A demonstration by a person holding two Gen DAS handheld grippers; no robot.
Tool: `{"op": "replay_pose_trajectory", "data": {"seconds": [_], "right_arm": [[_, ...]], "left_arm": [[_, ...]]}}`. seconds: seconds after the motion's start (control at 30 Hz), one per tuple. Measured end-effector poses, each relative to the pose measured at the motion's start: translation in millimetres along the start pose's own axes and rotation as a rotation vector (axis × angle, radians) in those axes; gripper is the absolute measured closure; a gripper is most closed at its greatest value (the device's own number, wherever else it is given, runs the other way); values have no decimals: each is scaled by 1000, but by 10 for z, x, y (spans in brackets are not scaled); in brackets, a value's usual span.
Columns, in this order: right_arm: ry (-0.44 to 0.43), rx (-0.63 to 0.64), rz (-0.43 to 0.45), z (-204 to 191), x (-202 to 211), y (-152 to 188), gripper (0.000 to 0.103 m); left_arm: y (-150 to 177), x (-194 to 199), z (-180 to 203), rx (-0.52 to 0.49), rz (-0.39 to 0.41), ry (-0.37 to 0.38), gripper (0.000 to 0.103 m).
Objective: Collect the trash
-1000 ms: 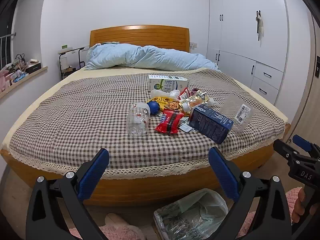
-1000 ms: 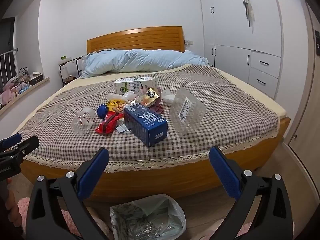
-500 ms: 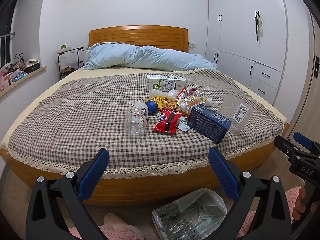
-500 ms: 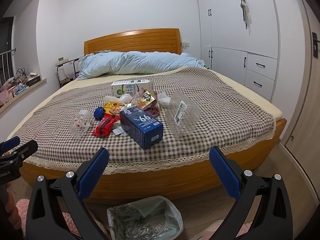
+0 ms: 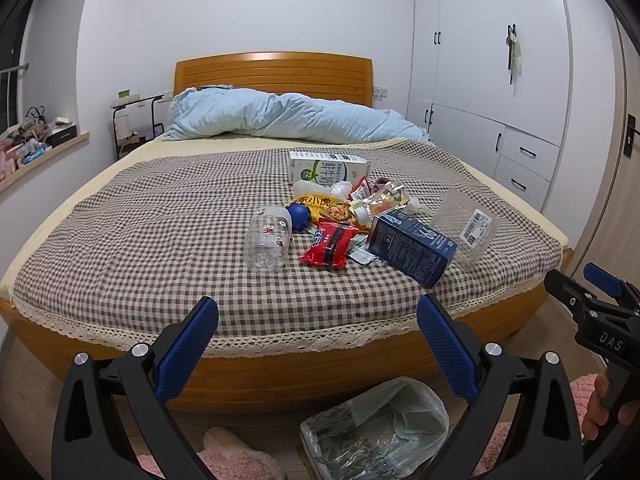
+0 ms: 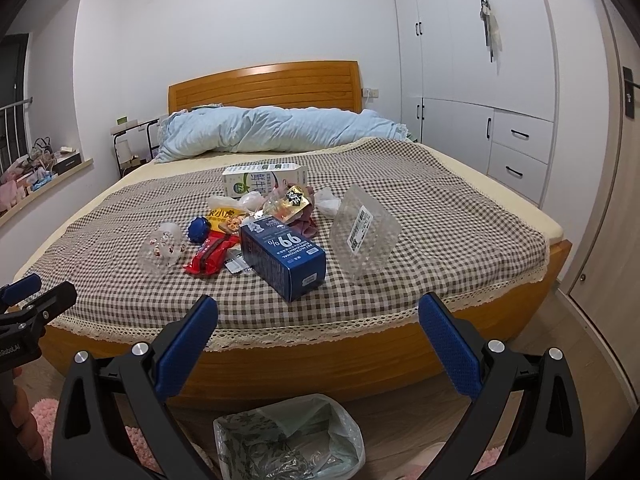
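Observation:
Trash lies in a heap on the checked bedspread: a clear plastic bottle with a blue cap, a red snack packet, a dark blue carton, a clear clamshell box, a white-green milk carton and a yellow snack bag. The blue carton and clamshell sit nearest the bed's foot. My left gripper is open and empty, short of the bed. My right gripper is open and empty too. A bin lined with a plastic bag stands on the floor below both.
A pale blue duvet lies bunched by the wooden headboard. White wardrobes with drawers line the right wall. A cluttered sill runs along the left. Pink slippers rest on the floor near the bin.
Both grippers have drawn back slightly and tilted up, so the bed sits a little lower and farther in each view. The trash has not moved.

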State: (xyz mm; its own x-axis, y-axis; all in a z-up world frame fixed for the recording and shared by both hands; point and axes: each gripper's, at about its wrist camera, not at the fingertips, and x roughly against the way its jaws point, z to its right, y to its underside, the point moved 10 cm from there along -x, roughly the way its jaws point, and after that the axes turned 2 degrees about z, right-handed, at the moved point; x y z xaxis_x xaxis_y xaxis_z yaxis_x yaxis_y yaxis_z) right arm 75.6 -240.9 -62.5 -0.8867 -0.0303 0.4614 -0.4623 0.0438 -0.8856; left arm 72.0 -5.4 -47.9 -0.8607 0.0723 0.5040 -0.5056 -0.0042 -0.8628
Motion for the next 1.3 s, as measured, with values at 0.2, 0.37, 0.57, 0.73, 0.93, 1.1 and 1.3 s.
{"op": "replay_pose_trajectory", "data": {"seconds": [0.2, 0.37, 0.57, 0.73, 0.93, 1.1, 1.3], "right_arm": [[5, 8, 11, -19, -3, -3, 6], [4, 10, 16, -21, 4, -6, 6], [7, 13, 24, -25, 9, -13, 6], [10, 14, 28, -15, 22, -26, 6], [10, 15, 30, -10, 23, -31, 6], [12, 17, 33, -24, 19, -39, 6], [14, 19, 37, -22, 18, -48, 6]], "left_arm": [[-10, 7, 4, 2, 2, 3, 7], [-16, 4, 18, 1, 1, 11, 7], [-29, 4, 22, 0, 3, 16, 7], [-26, 8, 29, 1, 5, 18, 7], [-17, -3, 50, -6, 3, 24, 7], [-26, 1, 62, -9, 7, 26, 7], [-36, 4, 68, -10, 10, 27, 7]]}}
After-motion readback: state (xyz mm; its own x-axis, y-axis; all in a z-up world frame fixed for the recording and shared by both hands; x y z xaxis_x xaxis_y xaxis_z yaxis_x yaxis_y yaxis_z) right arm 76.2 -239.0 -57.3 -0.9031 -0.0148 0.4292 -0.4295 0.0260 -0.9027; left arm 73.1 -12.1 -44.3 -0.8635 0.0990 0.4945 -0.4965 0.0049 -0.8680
